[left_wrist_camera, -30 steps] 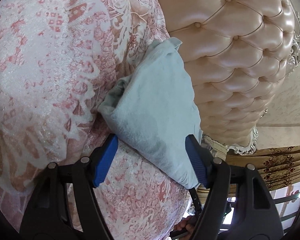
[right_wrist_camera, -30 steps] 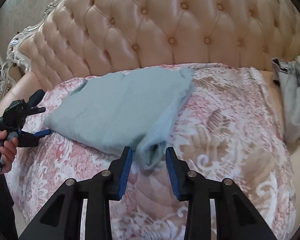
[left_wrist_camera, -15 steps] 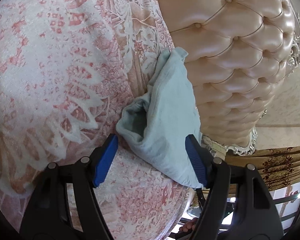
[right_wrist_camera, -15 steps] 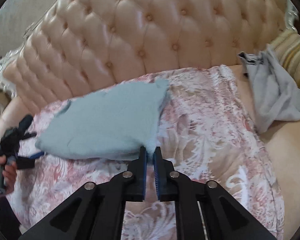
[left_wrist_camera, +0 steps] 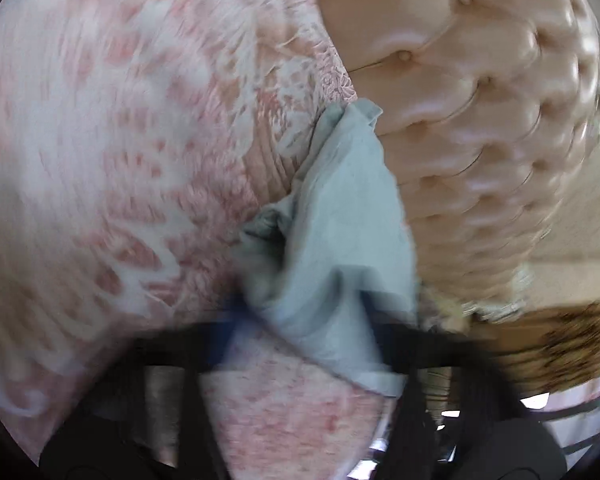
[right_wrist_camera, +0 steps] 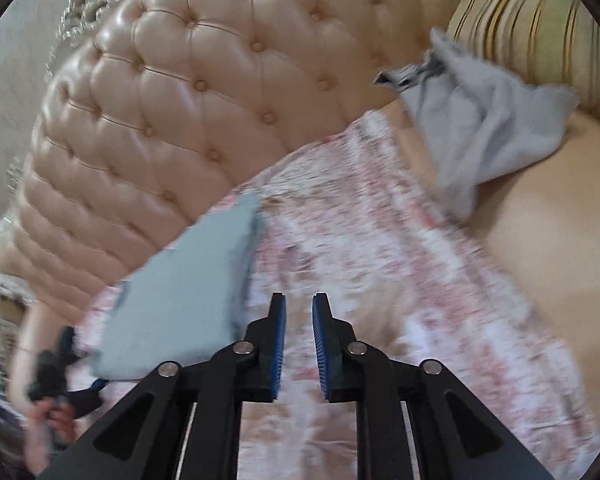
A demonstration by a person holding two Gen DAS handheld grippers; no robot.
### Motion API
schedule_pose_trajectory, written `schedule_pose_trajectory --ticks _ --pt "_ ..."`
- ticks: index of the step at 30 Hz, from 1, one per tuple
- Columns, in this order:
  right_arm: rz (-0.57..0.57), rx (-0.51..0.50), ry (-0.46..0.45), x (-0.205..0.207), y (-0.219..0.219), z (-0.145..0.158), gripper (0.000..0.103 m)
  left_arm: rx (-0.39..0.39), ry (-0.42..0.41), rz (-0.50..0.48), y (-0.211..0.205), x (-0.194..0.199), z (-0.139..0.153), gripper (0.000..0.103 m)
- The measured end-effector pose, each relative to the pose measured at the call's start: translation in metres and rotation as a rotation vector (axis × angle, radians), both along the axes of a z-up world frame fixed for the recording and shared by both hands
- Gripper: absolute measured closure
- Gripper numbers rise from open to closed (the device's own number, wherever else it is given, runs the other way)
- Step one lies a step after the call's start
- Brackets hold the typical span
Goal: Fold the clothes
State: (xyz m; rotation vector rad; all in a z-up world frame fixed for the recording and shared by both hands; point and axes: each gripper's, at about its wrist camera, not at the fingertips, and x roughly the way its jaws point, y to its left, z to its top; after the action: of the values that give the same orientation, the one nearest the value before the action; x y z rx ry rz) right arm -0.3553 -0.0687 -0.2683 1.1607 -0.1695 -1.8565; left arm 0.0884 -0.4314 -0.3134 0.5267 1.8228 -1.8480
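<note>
Both claws are in view. Left claw (left_wrist_camera: 300, 320) is badly blurred in its own view, its jaws closed on the near edge of the blue cloth (left_wrist_camera: 340, 232), which bunches up between the dark fingers; in the right view the same claw (right_wrist_camera: 96, 384) shows at the cloth's lower left corner, with a hand (right_wrist_camera: 46, 420) on its handle. Right claw (right_wrist_camera: 299, 348) has just been opening and now stands slightly apart with nothing between its blue pads (right_wrist_camera: 279, 344); bedspread shows through the gap. That cloth (right_wrist_camera: 180, 296) lies just left of the right claw, folded into a flat shape on the pink patterned bedspread (right_wrist_camera: 380, 260), its far corner close to the tufted headboard (right_wrist_camera: 188, 80). A grey garment (right_wrist_camera: 480, 120) lies crumpled well apart at the upper right, partly on bare mattress (right_wrist_camera: 548, 240), beside a striped pillow (right_wrist_camera: 540, 28).
</note>
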Motion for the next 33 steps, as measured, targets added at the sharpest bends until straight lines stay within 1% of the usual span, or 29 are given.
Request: schedule_pose_trajectory --ticks 1,2,3,4,5,6,7,8,9,11,13,14,16,18,19,22,25,27,31,33 --pt "0.011 -0.021 -0.030 -0.001 -0.001 0.000 0.084 -0.021 0.002 -0.008 0.002 0.001 0.006 0.097" --pt "0.036 -0.058 -0.082 0.002 -0.001 -0.001 0.078 -0.037 0.006 -0.016 0.004 0.002 0.014 0.097" --pt "0.060 -0.095 -0.134 0.004 -0.001 -0.002 0.068 -0.050 0.008 -0.023 0.005 0.002 0.022 0.097" --pt "0.100 -0.146 -0.210 0.005 -0.003 -0.006 0.061 -0.058 0.011 -0.031 0.004 0.000 0.030 0.097" --pt "0.149 -0.218 -0.321 0.008 -0.005 -0.011 0.048 -0.066 0.013 -0.038 0.004 -0.001 0.038 0.097" --pt "0.183 -0.302 -0.449 0.012 -0.009 -0.018 0.040 -0.074 0.016 -0.046 0.004 -0.003 0.047 0.097" --pt "0.190 -0.325 -0.503 0.015 -0.012 -0.022 0.036 -0.082 0.018 -0.053 0.004 -0.005 0.055 0.097" --pt "0.197 -0.300 -0.538 0.022 -0.019 -0.027 0.030 -0.087 0.020 -0.059 0.003 -0.007 0.063 0.097" --pt "0.203 -0.274 -0.573 0.028 -0.026 -0.031 0.029 -0.089 0.022 -0.064 0.002 -0.010 0.071 0.097" --pt "0.239 -0.194 -0.601 0.044 -0.043 -0.037 0.028 -0.090 0.028 -0.071 -0.001 -0.017 0.086 0.097" --pt "0.264 -0.137 -0.650 0.058 -0.058 -0.045 0.028 -0.082 0.031 -0.071 -0.004 -0.024 0.096 0.097" --pt "0.279 -0.112 -0.690 0.065 -0.068 -0.050 0.026 -0.077 0.032 -0.070 -0.005 -0.026 0.099 0.097" --pt "0.280 -0.107 -0.763 0.077 -0.081 -0.059 0.026 -0.069 0.034 -0.069 -0.005 -0.031 0.105 0.097" --pt "0.249 -0.159 -0.785 0.081 -0.096 -0.057 0.026 -0.058 0.039 -0.068 -0.005 -0.035 0.109 0.097" --pt "0.239 -0.165 -0.791 0.081 -0.099 -0.059 0.025 -0.052 0.042 -0.067 -0.005 -0.037 0.111 0.097" --pt "0.186 -0.153 -0.835 0.081 -0.114 -0.066 0.025 -0.046 0.050 -0.071 -0.008 -0.040 0.118 0.097" --pt "0.142 -0.138 -0.826 0.079 -0.117 -0.063 0.025 -0.048 0.049 -0.069 -0.012 -0.040 0.122 0.097" --pt "0.097 -0.138 -0.790 0.074 -0.113 -0.062 0.025 -0.046 0.054 -0.061 -0.015 -0.037 0.122 0.097" --pt "0.009 -0.090 -0.638 0.060 -0.103 -0.049 0.025 -0.020 0.074 -0.035 -0.017 -0.021 0.111 0.097" --pt "-0.033 -0.067 -0.570 0.052 -0.097 -0.044 0.025 0.000 0.077 -0.026 -0.015 -0.012 0.100 0.097"
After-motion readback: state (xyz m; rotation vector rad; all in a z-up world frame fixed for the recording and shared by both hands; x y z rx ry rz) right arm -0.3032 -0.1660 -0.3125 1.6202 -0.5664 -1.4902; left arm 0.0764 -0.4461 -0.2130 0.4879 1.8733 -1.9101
